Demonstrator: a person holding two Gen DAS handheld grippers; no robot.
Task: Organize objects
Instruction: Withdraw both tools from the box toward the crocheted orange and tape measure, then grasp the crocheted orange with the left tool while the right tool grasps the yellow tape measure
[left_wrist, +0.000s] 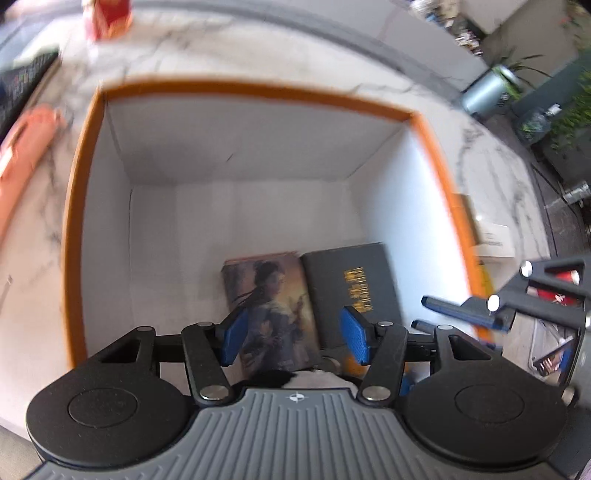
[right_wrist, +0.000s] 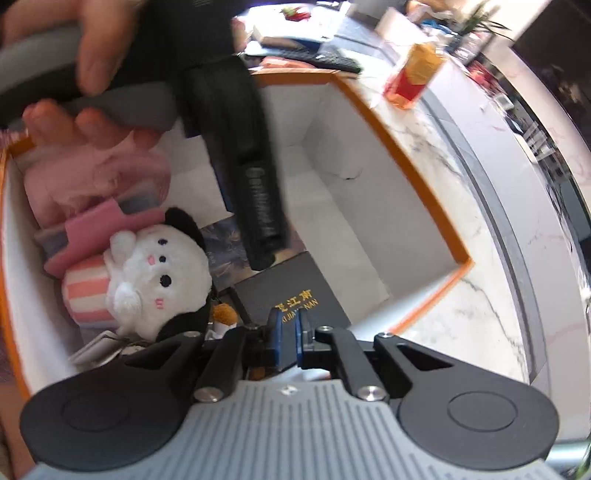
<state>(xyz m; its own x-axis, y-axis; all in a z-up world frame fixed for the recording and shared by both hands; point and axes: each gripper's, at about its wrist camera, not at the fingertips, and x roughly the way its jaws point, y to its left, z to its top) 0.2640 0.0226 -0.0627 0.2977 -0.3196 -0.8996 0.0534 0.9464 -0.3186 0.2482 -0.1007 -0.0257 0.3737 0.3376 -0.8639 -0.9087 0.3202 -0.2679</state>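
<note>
A white box with an orange rim (left_wrist: 258, 86) stands open on the marble counter. On its floor lie a book with a painted figure on the cover (left_wrist: 271, 306) and a dark book with gold lettering (left_wrist: 354, 280). My left gripper (left_wrist: 293, 336) is open and empty above these books. In the right wrist view the box (right_wrist: 424, 184) also holds a white and black plush toy (right_wrist: 159, 280) and pink items (right_wrist: 96, 184). My right gripper (right_wrist: 289, 338) is nearly shut with nothing visible between its pads, above the dark book (right_wrist: 288, 291). The left gripper's body (right_wrist: 236, 155) crosses this view.
A red and yellow carton (left_wrist: 109, 18) stands on the counter beyond the box; it also shows in the right wrist view (right_wrist: 413, 77). An orange object (left_wrist: 22, 151) lies to the left. Papers and a keyboard (right_wrist: 332, 59) lie further back. Potted plants (left_wrist: 495, 85) stand off the counter.
</note>
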